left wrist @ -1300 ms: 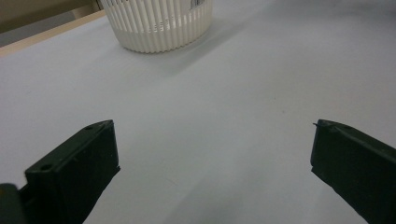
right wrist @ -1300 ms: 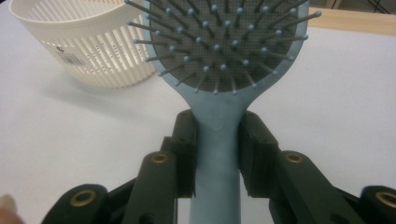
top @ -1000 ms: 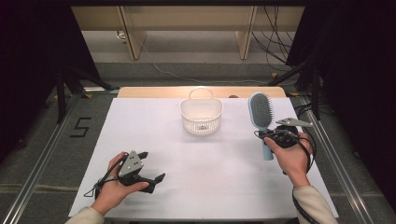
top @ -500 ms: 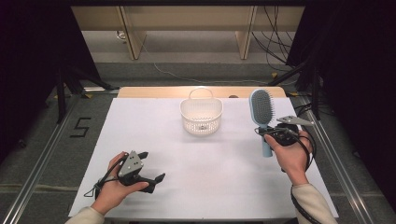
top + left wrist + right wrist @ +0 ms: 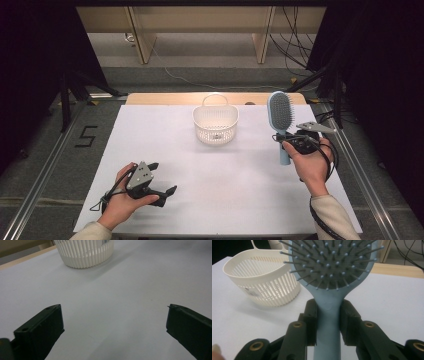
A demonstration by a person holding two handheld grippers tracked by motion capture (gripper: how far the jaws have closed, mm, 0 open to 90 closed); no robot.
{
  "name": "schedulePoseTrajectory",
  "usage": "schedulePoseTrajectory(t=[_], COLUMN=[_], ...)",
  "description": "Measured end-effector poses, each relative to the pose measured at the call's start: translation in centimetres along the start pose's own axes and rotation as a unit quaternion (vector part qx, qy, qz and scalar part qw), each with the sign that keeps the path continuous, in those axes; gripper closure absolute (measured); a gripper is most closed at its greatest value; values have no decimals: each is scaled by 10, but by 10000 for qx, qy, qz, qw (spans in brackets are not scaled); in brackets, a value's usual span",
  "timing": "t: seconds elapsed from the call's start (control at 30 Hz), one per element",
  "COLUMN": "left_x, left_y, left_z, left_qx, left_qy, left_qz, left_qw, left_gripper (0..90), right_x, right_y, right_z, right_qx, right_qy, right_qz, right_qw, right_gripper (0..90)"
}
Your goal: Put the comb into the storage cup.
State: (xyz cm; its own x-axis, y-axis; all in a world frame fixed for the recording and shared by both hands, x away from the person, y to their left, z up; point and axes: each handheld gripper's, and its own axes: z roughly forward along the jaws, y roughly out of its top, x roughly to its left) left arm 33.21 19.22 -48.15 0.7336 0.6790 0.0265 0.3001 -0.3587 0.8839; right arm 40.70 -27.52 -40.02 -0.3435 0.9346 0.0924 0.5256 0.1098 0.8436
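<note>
A white basket (image 5: pixel 215 125) stands at the back of the white counter (image 5: pixel 225 190), left of the blue hairbrush (image 5: pixel 279 112). The right tool (image 5: pixel 290 141) clamps the brush handle; its own view shows the bristles and the basket's label. The left tool (image 5: pixel 160 182) rests near the front, jaws wide with nothing between.

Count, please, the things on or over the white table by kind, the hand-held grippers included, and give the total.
Baskets: 1, the white basket, standing empty as far as can be seen.
Hairbrushes: 1, the blue hairbrush, clamped at its handle in the right gripper.
Grippers: 2, the right gripper and the left gripper, which is open and holds nothing.
Total: 4
</note>
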Motion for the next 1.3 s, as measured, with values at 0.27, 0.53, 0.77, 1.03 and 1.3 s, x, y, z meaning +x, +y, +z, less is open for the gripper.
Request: schedulePoseTrajectory(t=[0.27,0.53,0.77,1.03,1.3], left_x=[0,0,0,0,0], left_y=[0,0,0,0,0], left_z=[0,0,0,0,0], left_qx=[-2,2,-2,-3,-3], left_qy=[-2,1,11,9,6], left_qz=[-4,3,5,7,8], left_qw=[10000,10000,10000,10000,10000], left_gripper=[5,5,5,5,5], right_x=[2,6,8,10,11], right_y=[1,4,7,9,12], right_z=[3,4,5,6,7], right_qx=[-16,-68,-116,-169,-203], right_qy=[14,18,31,31,43], right_qz=[-18,-49,-63,-64,-58], right_qw=[10000,10000,9999,9998,9998], right_gripper=[707,707,707,707,707])
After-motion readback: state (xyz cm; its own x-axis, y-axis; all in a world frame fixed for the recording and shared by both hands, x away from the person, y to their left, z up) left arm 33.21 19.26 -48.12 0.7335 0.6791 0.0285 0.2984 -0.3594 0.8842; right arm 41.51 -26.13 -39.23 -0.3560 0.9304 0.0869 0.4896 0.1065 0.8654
